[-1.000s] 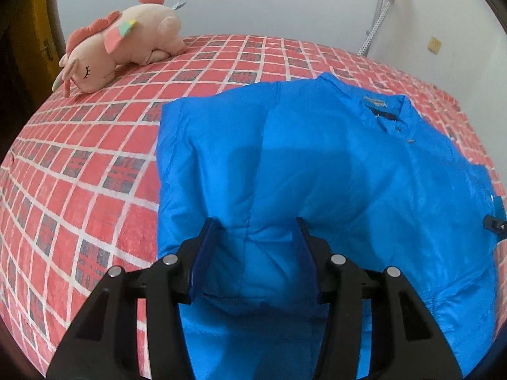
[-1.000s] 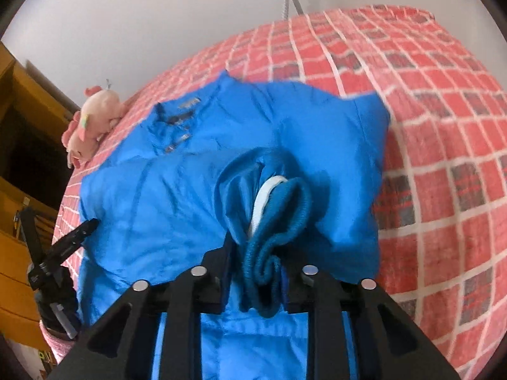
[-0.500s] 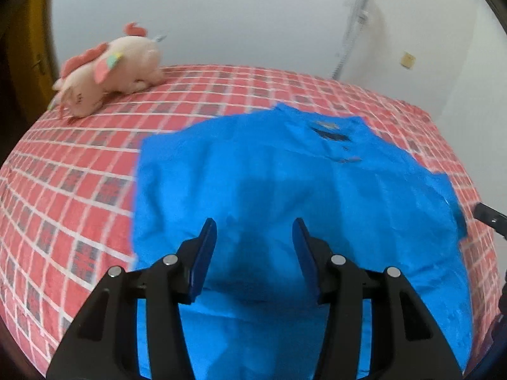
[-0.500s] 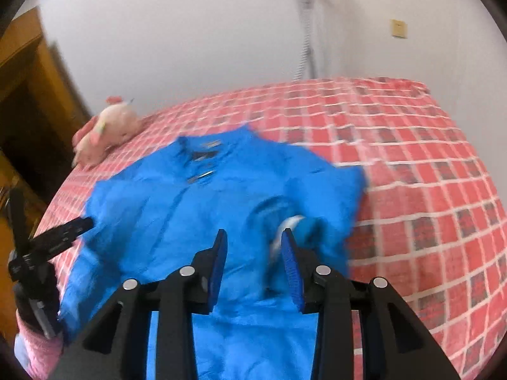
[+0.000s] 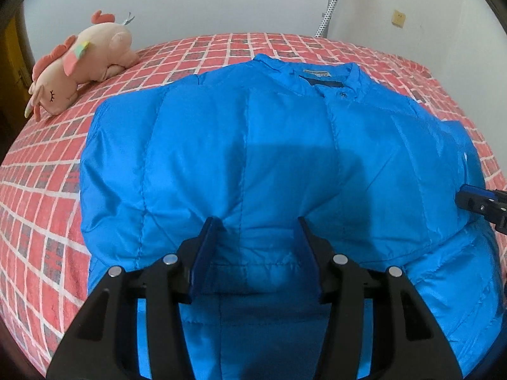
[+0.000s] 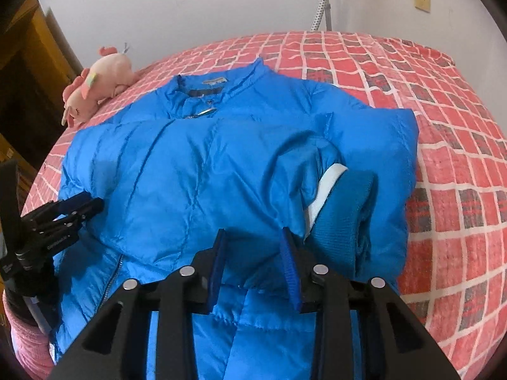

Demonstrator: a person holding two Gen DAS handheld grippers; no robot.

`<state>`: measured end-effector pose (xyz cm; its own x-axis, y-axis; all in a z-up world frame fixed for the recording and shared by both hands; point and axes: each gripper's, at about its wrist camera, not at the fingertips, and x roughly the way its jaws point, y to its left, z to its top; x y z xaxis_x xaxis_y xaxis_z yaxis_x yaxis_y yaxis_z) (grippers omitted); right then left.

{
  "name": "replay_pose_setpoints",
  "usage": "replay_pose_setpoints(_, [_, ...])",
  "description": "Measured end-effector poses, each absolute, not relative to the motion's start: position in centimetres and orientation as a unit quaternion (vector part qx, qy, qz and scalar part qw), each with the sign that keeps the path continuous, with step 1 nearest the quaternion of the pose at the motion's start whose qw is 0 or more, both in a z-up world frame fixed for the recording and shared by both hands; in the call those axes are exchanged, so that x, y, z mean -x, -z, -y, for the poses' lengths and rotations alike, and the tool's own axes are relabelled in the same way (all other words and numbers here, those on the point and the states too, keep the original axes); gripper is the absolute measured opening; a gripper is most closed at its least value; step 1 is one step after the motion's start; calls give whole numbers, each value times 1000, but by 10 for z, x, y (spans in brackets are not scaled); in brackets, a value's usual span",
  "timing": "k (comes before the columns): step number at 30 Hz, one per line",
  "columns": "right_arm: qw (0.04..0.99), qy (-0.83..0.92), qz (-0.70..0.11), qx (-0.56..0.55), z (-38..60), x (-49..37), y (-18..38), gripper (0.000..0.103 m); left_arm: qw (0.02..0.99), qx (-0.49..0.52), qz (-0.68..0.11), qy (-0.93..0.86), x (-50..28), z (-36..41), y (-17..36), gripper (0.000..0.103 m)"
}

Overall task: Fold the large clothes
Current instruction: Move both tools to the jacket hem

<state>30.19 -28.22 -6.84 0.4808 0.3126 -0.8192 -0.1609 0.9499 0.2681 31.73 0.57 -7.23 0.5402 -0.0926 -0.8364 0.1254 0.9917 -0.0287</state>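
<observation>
Blue padded jacket [image 5: 269, 145] lay front-up on bed w/ red checked cover [image 5: 47, 190], collar toward the white wall, hem toward the cameras. Both sleeves were folded in across the body. In right wrist view the ribbed cuff [image 6: 345, 215] of the right-side sleeve lay on top of the jacket, w/ a white lining strip showing beside it. Zip pull [image 6: 202, 113] visible below collar; zip line ran down the lower left portion in that view.

Left gripper [image 5: 255, 221]: jaws spread wide, nothing between them, positioned above the folded sleeve panel near the hem end. Whether tips touched fabric could not be determined. Blue pads on inner faces of both fingers [image 5: 202, 253].

Right gripper [image 6: 253, 234]: jaws apart, nothing clamped, over the jacket just left of the cuff. Contact w/ fabric not determinable. Its tip [image 5: 475, 201] also showed at right edge of left wrist view, alongside the jacket's side.

Left gripper body appeared at left edge of right wrist view, at jacket's opposite side, above a pink knitted sleeve [image 6: 28, 342] of the operator.

Pink plush toy [image 5: 79, 63] lay on far left of bed, apart from jacket. Wall socket plate [image 6: 423, 0] and hose [image 5: 329, 9] on rear wall. Wooden furniture [image 6: 35, 63] at left.
</observation>
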Motion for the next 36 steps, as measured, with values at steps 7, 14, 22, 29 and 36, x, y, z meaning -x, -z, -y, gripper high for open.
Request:
replay_pose_setpoints(7, [886, -135, -441, -45, 278, -284, 30, 39, 900, -15, -432, 59, -304, -6, 41, 59])
replay_pose_setpoints(14, [855, -143, -496, -56, 274, -295, 53, 39, 879, -27, -473, 54, -315, -3, 65, 59])
replay_pose_setpoints(22, [847, -172, -495, -92, 283, -307, 77, 39, 880, -29, -470, 62, -319, -4, 77, 59])
replay_pose_setpoints(29, [849, -168, -485, -124, 292, -288, 55, 41, 876, -22, -477, 71, -304, -8, 53, 61])
replay_pose_setpoints(36, [855, -159, -485, -96, 316, -201, 39, 45, 885, -49, -457, 69, -224, -36, 16, 72])
